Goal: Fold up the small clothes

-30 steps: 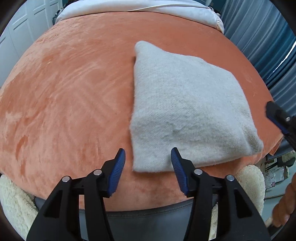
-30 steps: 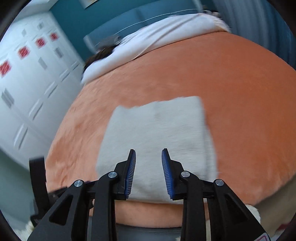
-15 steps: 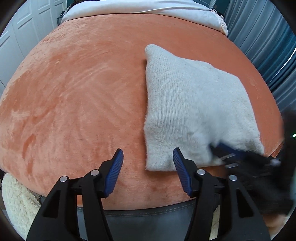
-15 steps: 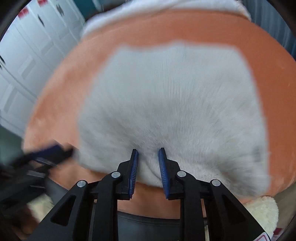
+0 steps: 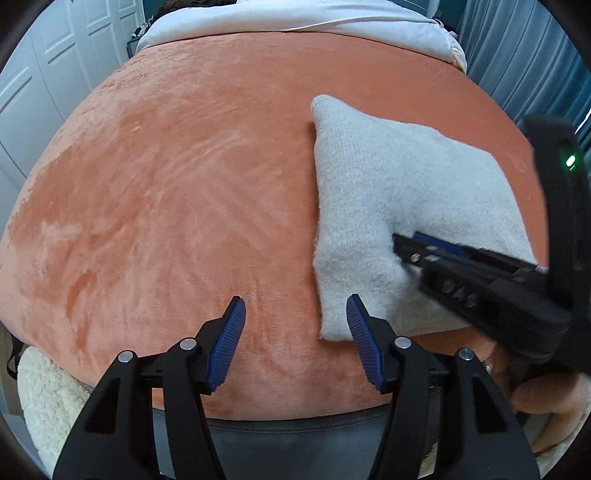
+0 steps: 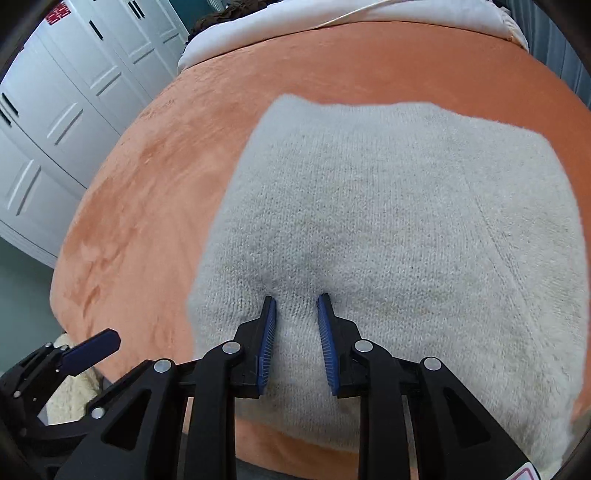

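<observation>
The bed (image 5: 177,192) is covered with an orange plush blanket (image 6: 147,192) whose pile shows brushed streaks. At the far edge of the bed lies white bedding (image 5: 295,18), bunched along the whole width. A folded grey knitted garment (image 5: 388,192) lies flat on the blanket near the front right corner of the bed; its front edge is close to the front edge of the bed. At the front left corner a cream fleece cloth (image 5: 44,398) lies under the blanket's edge.
</observation>
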Available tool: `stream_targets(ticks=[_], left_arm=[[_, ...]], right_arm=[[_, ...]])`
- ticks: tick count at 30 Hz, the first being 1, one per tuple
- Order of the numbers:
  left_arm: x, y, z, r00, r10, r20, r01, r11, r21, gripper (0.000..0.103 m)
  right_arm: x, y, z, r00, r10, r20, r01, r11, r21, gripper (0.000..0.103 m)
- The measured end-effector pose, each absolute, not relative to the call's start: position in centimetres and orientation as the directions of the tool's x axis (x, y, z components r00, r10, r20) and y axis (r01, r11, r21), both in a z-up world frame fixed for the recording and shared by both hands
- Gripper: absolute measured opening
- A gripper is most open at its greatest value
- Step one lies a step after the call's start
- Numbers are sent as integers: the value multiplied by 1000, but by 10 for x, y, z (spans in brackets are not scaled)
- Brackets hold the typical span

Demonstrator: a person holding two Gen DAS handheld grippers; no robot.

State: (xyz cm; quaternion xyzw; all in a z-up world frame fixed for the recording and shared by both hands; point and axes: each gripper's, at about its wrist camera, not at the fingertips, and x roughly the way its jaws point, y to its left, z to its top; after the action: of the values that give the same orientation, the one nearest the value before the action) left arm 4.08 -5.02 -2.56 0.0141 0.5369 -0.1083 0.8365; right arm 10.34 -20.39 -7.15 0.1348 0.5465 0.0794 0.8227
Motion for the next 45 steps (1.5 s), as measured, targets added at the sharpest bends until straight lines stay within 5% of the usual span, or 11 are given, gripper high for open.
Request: stream_targets(ticks=[3,7,10,15,18,21,27,32,39,42,45], left_arm=[[43,-46,-28,391,-173,-904,194,976,-103,55],[46,-46,-28,376,-217,-901,194,969,-153,55],[43,-53,-24,387,-236,-891,210,964,-164,67],[36,-69,-29,365,-252,-896,247,954,-168,68],[31,-69,-28,362,-247,-899,256,953,-159,68],[29,-62,-22,379,-229,-897,248,959,-140,68],[28,-45,-21,387,-210,-898,206,969,-138,68],[28,-54,-28,365,-215,-906,225,965,-138,68],[27,-64,-19,392,-215,-895,253,960,-119,77],[31,-67,-18,388,-217,-896,250,960,-125,77],[31,-66,-13,393,-251,-885,257,954,-156,78]], right_arm=[[83,-233,-35,464,303,-832,53,929,367,24],[42,-295,-6,596,147,-789,203,923,326,58],[9,-348,-22,565,125,-816,362,851,381,58],[-9,-368,-61,506,206,-838,422,788,449,58],[8,-355,-72,471,230,-851,413,796,444,25],[28,-330,-24,565,260,-783,271,838,473,16],[14,-350,72,773,493,-400,-9,638,770,5],[23,-375,-76,459,255,-851,356,825,439,6],[12,-356,-49,527,174,-832,307,874,378,15],[24,-353,-39,545,174,-820,265,892,366,49],[37,-356,-58,511,210,-834,287,872,396,50]])
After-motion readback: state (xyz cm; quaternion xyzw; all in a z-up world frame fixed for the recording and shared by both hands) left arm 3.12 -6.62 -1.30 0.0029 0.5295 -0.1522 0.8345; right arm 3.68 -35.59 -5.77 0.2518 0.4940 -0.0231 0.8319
